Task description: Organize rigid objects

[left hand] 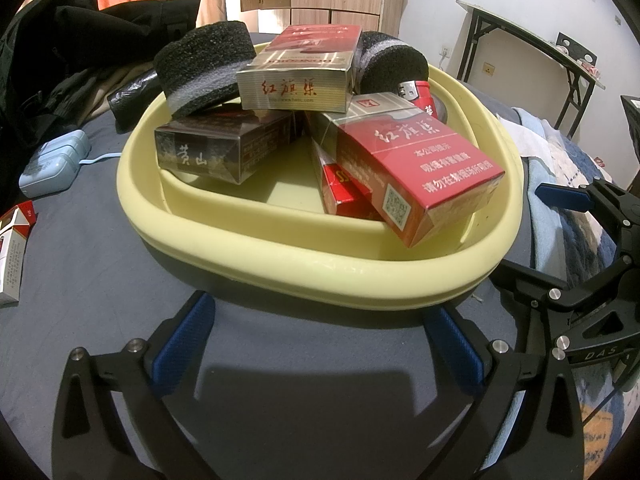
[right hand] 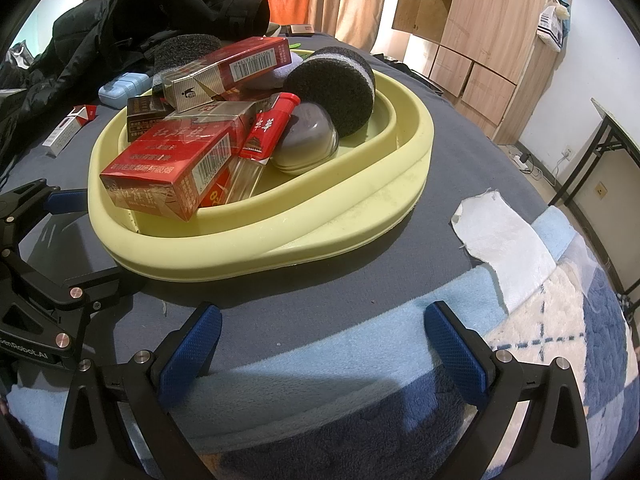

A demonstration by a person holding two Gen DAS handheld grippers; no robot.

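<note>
We hold the left gripper (left hand: 320,344) and right gripper (right hand: 322,344) spread and empty; boxes fill the yellow basin (left hand: 224,240), one white pack (left hand: 12,256) waits outside on the bed

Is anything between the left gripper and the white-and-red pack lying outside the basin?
Nothing visible. The left gripper is open over bare grey cover; the loose pack lies to its left, clear of the yellow basin.
</note>
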